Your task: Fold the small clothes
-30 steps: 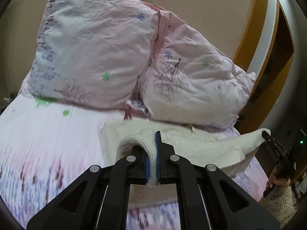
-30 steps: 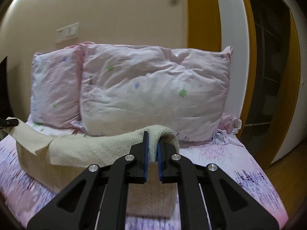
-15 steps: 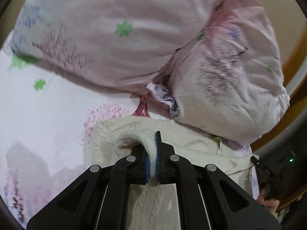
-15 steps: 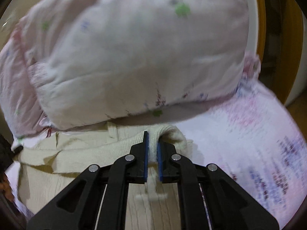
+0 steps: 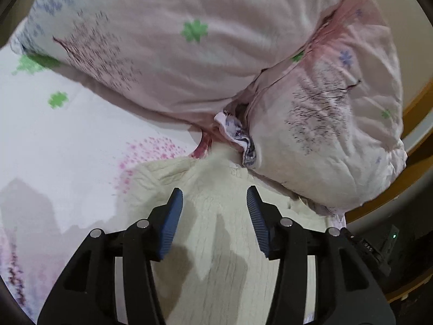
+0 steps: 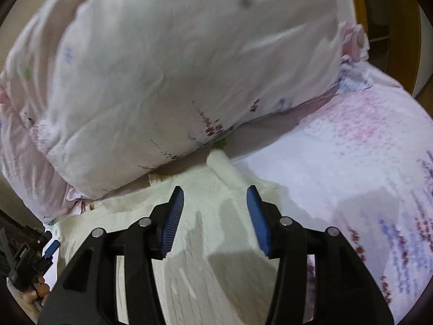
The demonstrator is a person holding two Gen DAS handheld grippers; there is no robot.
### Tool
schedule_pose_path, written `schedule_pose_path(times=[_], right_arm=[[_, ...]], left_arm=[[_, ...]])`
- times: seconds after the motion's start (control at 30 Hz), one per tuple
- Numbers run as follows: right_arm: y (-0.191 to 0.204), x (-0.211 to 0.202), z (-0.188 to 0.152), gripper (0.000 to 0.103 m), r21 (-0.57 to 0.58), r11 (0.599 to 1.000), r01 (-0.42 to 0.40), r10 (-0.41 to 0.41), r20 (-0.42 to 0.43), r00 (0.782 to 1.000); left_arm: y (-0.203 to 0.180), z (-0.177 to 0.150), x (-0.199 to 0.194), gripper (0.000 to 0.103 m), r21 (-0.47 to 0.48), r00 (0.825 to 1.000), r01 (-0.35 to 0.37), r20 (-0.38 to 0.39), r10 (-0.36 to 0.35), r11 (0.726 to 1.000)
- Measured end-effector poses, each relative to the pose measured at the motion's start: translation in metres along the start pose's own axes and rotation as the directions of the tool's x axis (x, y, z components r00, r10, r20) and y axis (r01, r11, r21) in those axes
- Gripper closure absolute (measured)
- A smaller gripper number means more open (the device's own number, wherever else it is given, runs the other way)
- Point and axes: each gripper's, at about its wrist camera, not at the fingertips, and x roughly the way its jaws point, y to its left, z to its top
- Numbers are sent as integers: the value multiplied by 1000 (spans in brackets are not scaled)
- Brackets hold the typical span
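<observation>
The cream sweater (image 5: pixel 216 216) is lying flat on the bed sheet (image 5: pixel 67 135), right up against the bottom of the two pillows. It is soft and knitted, with ribbed lines running along it. A small raised ridge of the knit is sticking up at its far edge, near the pillows.

The left gripper (image 5: pixel 213 205) is opening its jaws over the sweater. The blue pads (image 5: pixel 173 216) are standing apart, and the knit is lying between them, but the pads are not pressing on it.

The right gripper (image 6: pixel 215 205) is opening too, over the other end of the sweater (image 6: pixel 216 195). Its blue pads (image 6: pixel 174 214) are also standing apart with the knit between them, not squeezing it.

The grippers are making dark shadows on the cream cloth.

The big pillow (image 5: pixel 162 40) and the smaller pillow (image 5: pixel 338 122) are pale pink with little green and blue flowers. The sheet is white with pink and purple dots.

A hand (image 6: pixel 35 292) is showing at the lower left edge of the right view, gripping a black handle.
</observation>
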Motion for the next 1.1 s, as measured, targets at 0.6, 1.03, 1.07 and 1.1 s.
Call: schedule_pose_path(times=[0.6,1.03,1.07,1.1], right_arm=[[-26,-15,-35,99,-77,996,55,-57,-25,998],[-28,-12,-46,99,-73,983,166,-169,-42,985],[-27,-7,-47,99,-77,982,175,-179,-44,983],[-27,-4,-47,99,-81,980,182,-186,-44,982]], left_arm=[[11,-37,-12,91,198,976,-209,-13,215,958],[23,-45,-24,94,175,980,-193,-7,197,966],[23,-45,-22,94,178,980,-195,-4,198,965],[23,-45,-21,94,176,980,-194,-5,198,965]])
